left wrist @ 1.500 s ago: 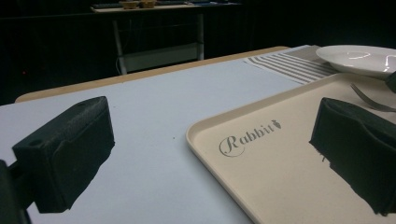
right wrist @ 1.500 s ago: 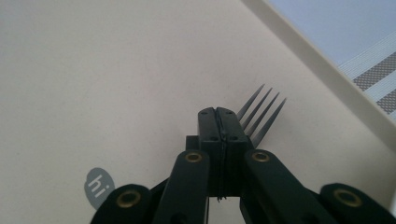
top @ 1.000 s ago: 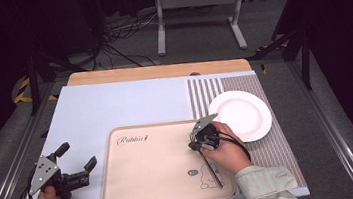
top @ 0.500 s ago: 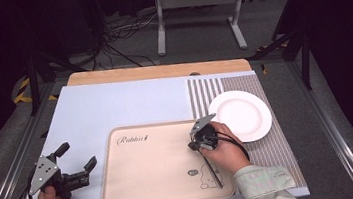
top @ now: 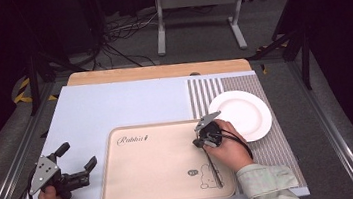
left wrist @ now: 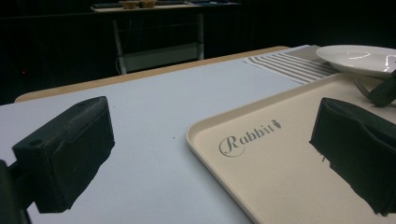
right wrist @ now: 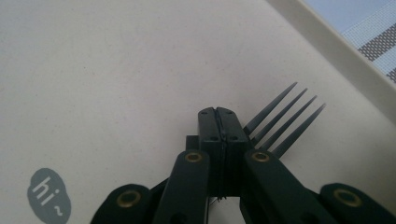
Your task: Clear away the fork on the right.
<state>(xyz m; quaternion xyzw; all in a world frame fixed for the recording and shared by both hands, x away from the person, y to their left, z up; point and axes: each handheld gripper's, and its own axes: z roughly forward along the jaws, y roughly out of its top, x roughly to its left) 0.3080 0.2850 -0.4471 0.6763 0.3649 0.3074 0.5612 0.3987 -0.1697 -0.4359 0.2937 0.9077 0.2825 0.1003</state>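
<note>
The fork [right wrist: 280, 119] lies flat on the beige tray [top: 139, 184], near its right side, its dark handle running back toward you past the rabbit drawing and its four tines pointing toward the tray's far right rim. In the right gripper view the tines fan out just beyond the tips of your right gripper [right wrist: 218, 114], a little to their right.

That gripper's jaws are pressed together with no gap showing. They sit over the neck of the fork, but the fork passes under or beside them, and from these pictures you cannot tell whether they actually pinch it or merely rest on it.

If lifting the fork is your aim, which looks likely, make sure the jaws straddle the neck squarely before you raise your hand; a thin, flat handle on a smooth tray slips out easily. Lift straight up, keep the tines level, and mind the tray's raised rim if you carry it toward the white plate [top: 244, 112], which rests on the striped mat [top: 204, 94] just past that edge.

Your left gripper [top: 77, 163] is held off the tray's left side above the pale blue table [top: 115, 106], its jaws spread wide and holding nothing.
</note>
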